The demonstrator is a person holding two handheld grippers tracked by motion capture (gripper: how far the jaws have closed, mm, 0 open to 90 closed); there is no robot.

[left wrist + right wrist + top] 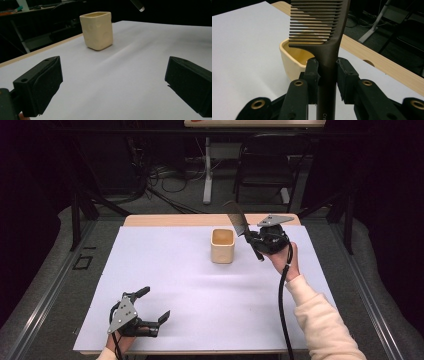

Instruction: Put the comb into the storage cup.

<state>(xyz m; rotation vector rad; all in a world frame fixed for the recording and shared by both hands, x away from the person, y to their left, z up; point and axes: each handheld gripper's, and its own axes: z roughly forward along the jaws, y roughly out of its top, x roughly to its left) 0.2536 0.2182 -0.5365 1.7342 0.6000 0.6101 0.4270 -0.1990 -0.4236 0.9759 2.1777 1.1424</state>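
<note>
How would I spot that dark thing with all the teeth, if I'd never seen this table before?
Start at the white sheet covering the table, then find the cream square cup near its far edge. Just right of the cup, the right gripper is shut on a dark brown comb, held above the sheet by its handle with the toothed end uppermost. Its row of long, thin teeth marks it out.
</note>
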